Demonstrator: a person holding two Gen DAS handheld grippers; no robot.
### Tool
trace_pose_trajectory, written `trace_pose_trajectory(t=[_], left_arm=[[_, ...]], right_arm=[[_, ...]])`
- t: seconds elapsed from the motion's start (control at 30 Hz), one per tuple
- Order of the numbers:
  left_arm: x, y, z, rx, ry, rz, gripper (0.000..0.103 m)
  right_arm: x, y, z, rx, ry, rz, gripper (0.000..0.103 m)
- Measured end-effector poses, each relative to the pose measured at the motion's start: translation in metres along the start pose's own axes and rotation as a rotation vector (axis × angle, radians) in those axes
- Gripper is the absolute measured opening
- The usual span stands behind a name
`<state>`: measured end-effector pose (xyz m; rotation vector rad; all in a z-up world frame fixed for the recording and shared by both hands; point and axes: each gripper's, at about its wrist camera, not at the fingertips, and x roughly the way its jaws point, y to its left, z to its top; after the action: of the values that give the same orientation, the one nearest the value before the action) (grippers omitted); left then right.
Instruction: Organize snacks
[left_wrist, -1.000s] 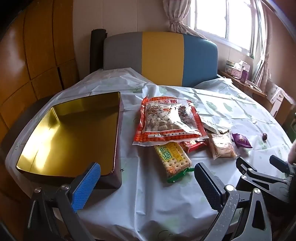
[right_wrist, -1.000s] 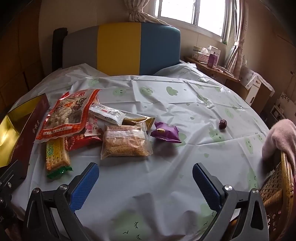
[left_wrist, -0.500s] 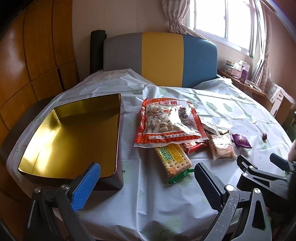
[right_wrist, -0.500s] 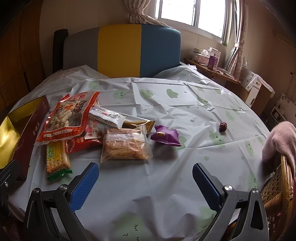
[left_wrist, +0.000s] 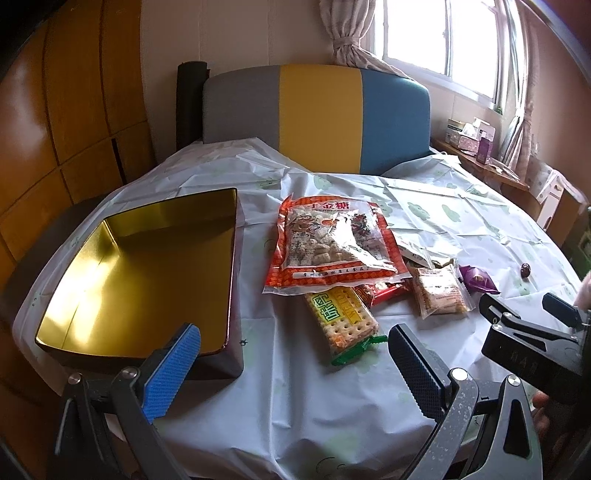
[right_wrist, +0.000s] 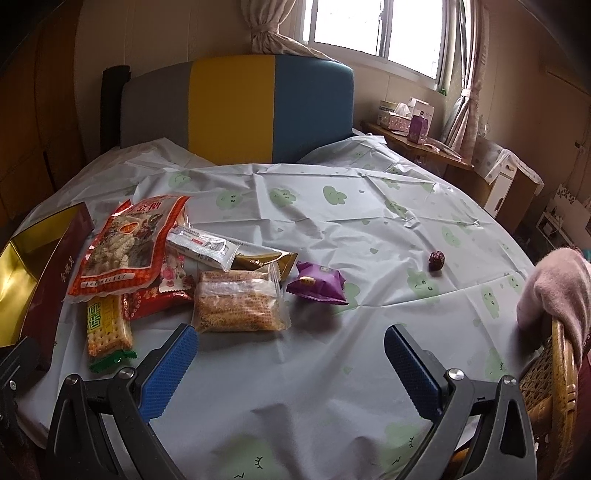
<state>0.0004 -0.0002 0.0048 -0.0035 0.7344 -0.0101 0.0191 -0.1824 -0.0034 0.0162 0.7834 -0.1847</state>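
An empty gold-lined tin box (left_wrist: 140, 273) (right_wrist: 22, 273) sits at the table's left. Right of it lies a heap of snacks: a big orange bag (left_wrist: 328, 243) (right_wrist: 129, 247), a yellow cracker pack (left_wrist: 341, 317) (right_wrist: 107, 325), a red packet (right_wrist: 155, 299), a clear biscuit pack (left_wrist: 439, 291) (right_wrist: 238, 302), a white bar (right_wrist: 203, 247) and a purple candy (left_wrist: 476, 278) (right_wrist: 317, 282). A lone red date (right_wrist: 436, 259) lies farther right. My left gripper (left_wrist: 293, 354) hovers open near the box and cracker pack. My right gripper (right_wrist: 290, 360) hovers open before the biscuit pack. Neither holds anything.
A pale tablecloth with green cloud prints (right_wrist: 332, 206) covers the round table. A grey, yellow and blue sofa back (left_wrist: 317, 118) stands behind it. A wicker chair with a pink cloth (right_wrist: 554, 295) is at the right edge. Tissue boxes sit on a side shelf (right_wrist: 406, 122).
Both grippers have drifted slightly back and up, so the snacks and box sit a little lower in each view. Nothing on the table has moved.
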Motion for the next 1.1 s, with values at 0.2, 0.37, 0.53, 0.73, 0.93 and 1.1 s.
trace_pose_trajectory(t=[0.2,0.37,0.53,0.73,0.93,1.1], left_arm=[[-0.001,0.000,0.000,-0.001,0.000,-0.004,0.102],[-0.002,-0.002,0.000,0.006,-0.002,-0.007,0.102],[-0.002,-0.004,0.001,0.011,-0.001,-0.010,0.102],[-0.001,-0.007,0.002,0.016,0.005,-0.015,0.102],[0.000,-0.008,0.002,0.021,0.008,-0.018,0.102],[0.002,-0.010,0.003,0.023,0.012,-0.021,0.102]], right_arm=[[-0.001,-0.002,0.003,0.004,-0.007,-0.003,0.103],[-0.001,-0.003,0.004,0.005,-0.010,-0.006,0.103],[0.000,-0.004,0.005,0.004,-0.008,-0.006,0.103],[0.000,-0.007,0.009,0.002,-0.017,-0.009,0.103],[0.000,-0.009,0.014,0.000,-0.027,-0.012,0.103],[0.001,-0.012,0.017,0.002,-0.027,-0.012,0.103]])
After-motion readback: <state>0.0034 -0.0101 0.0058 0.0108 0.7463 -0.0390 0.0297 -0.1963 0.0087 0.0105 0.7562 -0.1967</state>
